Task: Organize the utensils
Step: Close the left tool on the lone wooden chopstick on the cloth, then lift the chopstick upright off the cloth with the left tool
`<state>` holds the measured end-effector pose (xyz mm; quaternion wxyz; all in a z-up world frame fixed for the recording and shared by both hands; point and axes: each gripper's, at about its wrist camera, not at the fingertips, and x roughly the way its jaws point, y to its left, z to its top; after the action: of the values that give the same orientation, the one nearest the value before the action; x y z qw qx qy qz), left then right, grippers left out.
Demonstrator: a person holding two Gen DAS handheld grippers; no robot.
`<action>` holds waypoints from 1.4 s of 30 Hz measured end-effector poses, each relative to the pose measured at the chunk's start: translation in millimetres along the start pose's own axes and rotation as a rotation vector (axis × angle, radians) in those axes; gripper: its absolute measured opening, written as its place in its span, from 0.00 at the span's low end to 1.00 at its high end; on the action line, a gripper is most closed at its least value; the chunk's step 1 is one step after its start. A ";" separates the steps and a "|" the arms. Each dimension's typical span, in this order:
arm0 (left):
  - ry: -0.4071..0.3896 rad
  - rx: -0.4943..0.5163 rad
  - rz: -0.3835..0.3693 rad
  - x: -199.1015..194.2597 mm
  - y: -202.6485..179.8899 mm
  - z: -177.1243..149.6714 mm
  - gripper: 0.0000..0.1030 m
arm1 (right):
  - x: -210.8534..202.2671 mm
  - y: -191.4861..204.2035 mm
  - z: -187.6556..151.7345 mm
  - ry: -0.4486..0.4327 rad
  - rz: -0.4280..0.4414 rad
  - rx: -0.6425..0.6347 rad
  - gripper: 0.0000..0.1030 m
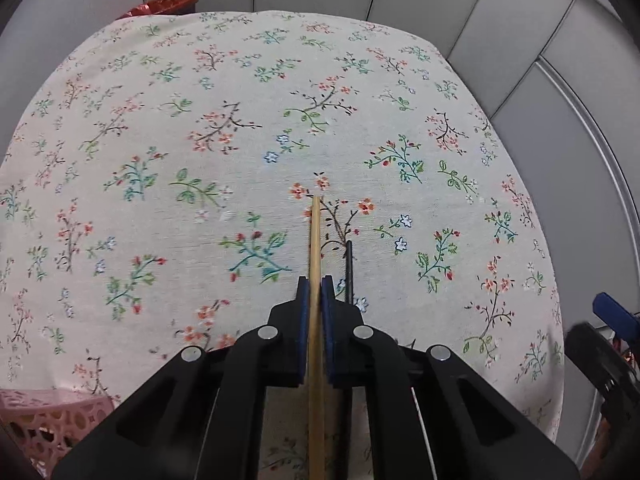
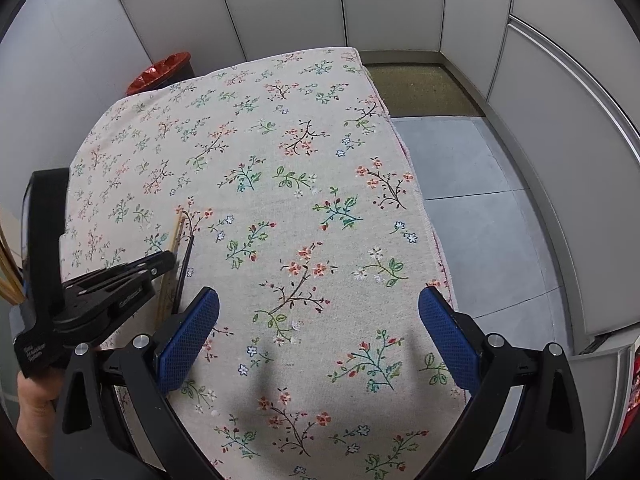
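Left gripper (image 1: 315,292): pads clamped on 1 wooden chopstick (image 1: 315,240), held above the floral tablecloth (image 1: 180,120). 1 black chopstick (image 1: 349,272) just beside it. Right gripper (image 2: 318,312): fingers spread wide, holding nothing.

A black chopstick (image 1: 349,272) lies on the tablecloth (image 1: 240,120), just right of the wooden chopstick (image 1: 315,240).
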<state>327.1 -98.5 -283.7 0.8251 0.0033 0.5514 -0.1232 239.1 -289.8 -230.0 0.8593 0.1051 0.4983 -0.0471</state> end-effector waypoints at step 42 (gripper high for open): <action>0.005 -0.062 0.017 -21.5 42.5 -20.2 0.06 | 97.9 103.3 18.4 0.179 0.195 -0.148 0.03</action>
<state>309.8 -50.1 -277.6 0.8243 -0.0170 0.5571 -0.0991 322.8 -191.1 -292.1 0.8173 0.0934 0.5625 0.0830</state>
